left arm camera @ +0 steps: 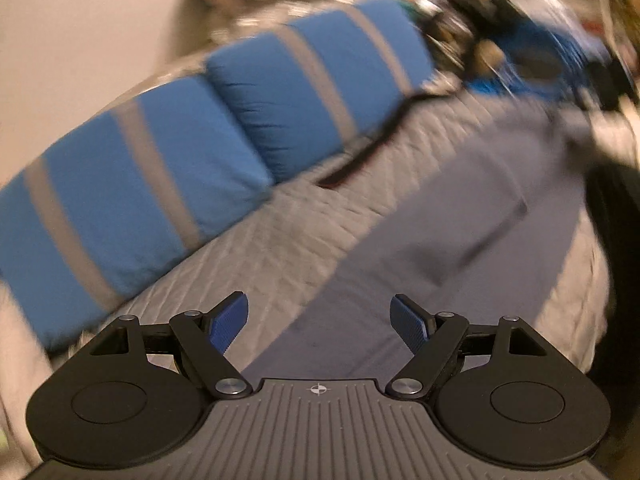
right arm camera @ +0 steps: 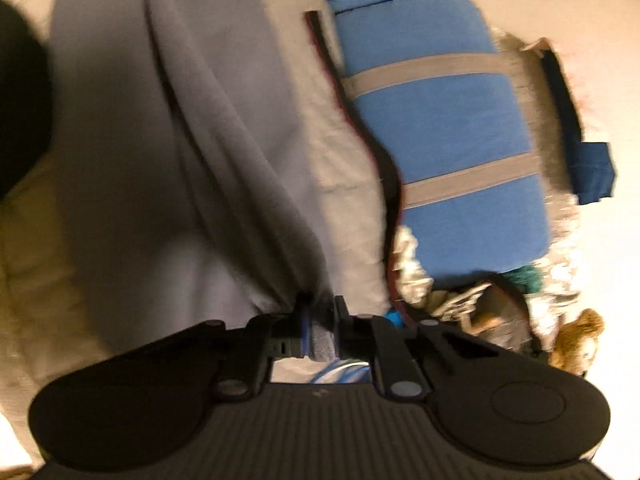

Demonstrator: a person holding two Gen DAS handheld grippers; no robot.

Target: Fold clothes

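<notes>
Right tool [right arm camera: 319,322] pinches garment [right arm camera: 172,120] on bed [right arm camera: 344,168].

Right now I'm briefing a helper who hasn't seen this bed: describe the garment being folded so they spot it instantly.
Start from the bed's pale quilted cover, with blue pillows striped in grey along its far edge. The grey garment lies spread flat on that quilt, in front of the pillows. It is the only plain, smooth, darker grey cloth there, and the right tool pinches one bunched edge of it.
</notes>
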